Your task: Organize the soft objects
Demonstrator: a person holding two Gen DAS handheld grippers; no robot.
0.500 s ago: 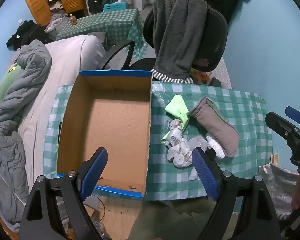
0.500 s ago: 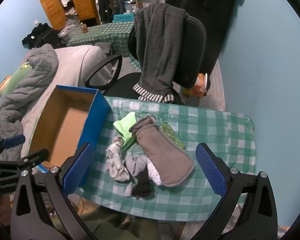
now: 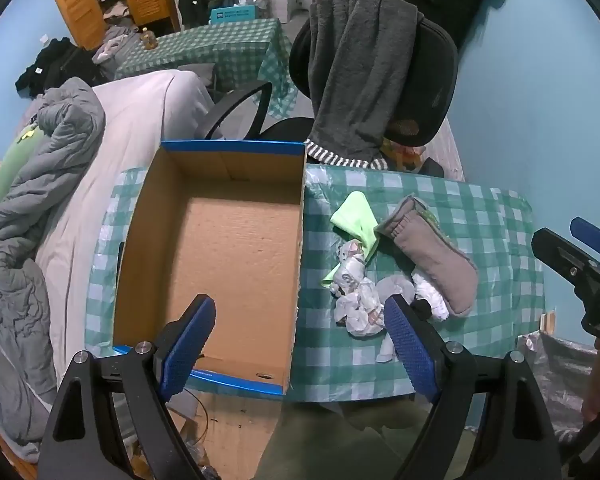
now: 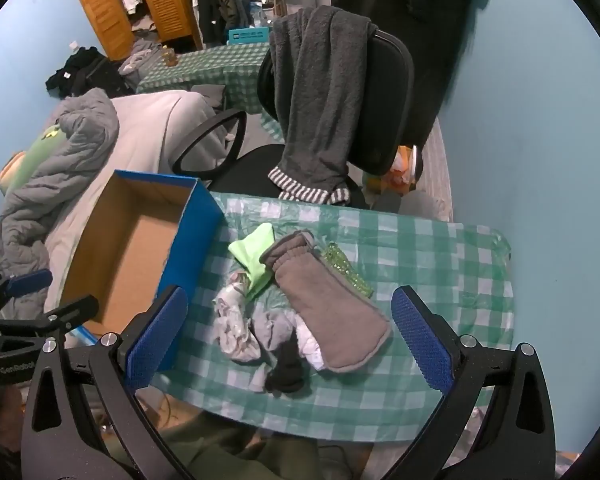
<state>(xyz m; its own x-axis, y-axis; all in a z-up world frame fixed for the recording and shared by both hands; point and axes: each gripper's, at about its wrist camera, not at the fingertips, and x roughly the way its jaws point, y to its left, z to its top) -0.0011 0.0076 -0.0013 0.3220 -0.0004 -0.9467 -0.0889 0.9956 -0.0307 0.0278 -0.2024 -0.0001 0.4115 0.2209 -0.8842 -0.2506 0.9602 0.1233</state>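
An open cardboard box (image 3: pixel 220 240) with blue outer walls, also in the right wrist view (image 4: pixel 116 248), stands empty on the left of the checked table (image 3: pixel 480 216). Right of it lies a pile of soft things: a grey-brown mitt (image 4: pixel 328 300), a lime green cloth (image 4: pixel 254 254), patterned white socks (image 4: pixel 234 328), a grey sock (image 4: pixel 272 328), a black sock (image 4: pixel 286 372) and a green sparkly piece (image 4: pixel 346 268). My left gripper (image 3: pixel 300 344) is open above the box's near right corner. My right gripper (image 4: pixel 290 340) is open above the pile.
A black office chair (image 4: pixel 380 100) with a grey garment (image 4: pixel 320 100) draped over it stands behind the table. A bed with a grey quilt (image 3: pixel 32 216) lies to the left. A second checked table (image 3: pixel 220 48) and wooden wardrobes (image 4: pixel 140 4) are at the back.
Both grippers have shifted only slightly; the view has barely moved. The pile and the box lie as before.
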